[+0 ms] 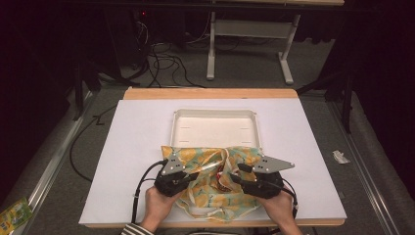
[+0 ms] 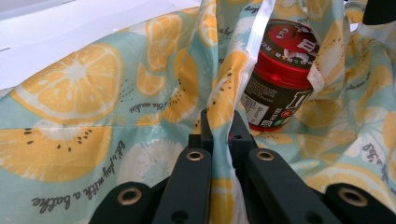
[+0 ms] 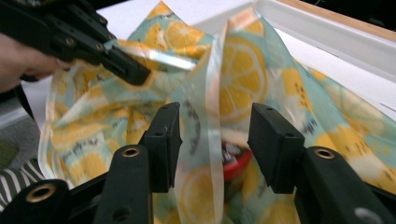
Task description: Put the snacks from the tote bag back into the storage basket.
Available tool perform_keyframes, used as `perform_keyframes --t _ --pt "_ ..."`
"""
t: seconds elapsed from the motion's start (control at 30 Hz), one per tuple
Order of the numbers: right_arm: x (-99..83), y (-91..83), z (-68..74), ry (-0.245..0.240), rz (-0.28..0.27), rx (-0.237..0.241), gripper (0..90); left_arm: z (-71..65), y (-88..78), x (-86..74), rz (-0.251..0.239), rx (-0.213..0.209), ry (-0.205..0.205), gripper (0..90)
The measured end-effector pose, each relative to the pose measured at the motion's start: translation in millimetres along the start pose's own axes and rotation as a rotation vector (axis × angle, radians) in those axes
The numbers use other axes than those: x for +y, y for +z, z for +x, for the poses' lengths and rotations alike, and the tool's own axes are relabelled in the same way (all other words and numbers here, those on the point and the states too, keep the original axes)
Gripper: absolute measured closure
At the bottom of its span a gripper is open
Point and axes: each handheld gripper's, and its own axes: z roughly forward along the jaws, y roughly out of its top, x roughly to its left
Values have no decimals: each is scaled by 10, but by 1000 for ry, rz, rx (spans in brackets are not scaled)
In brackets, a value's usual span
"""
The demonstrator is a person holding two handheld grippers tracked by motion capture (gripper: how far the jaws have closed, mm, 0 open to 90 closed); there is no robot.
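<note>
my left claw [image 2: 219, 133] is clamped on the rim of the lemon-print bag [image 2: 70, 112], low centre of the high view. my right claw [image 3: 215, 140] gapes around the other rim, gripping nothing. if that rim sags, the red-lidded jar [image 2: 280, 79] inside could roll out.
</note>
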Motion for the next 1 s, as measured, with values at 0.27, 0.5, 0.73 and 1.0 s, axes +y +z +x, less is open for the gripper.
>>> perform_keyframes --t 0.27,0.5,0.73,1.0 --pt "88 190 11 6 24 30 554 1 20 16 2 -1 1 898" --pt "81 225 15 -11 45 63 894 9 5 29 2 5 7 898" --pt "61 94 -56 1 8 61 900 3 5 29 2 22 14 896" --pt "-18 -135 -272 51 -10 -12 900 20 -21 23 8 59 26 888"
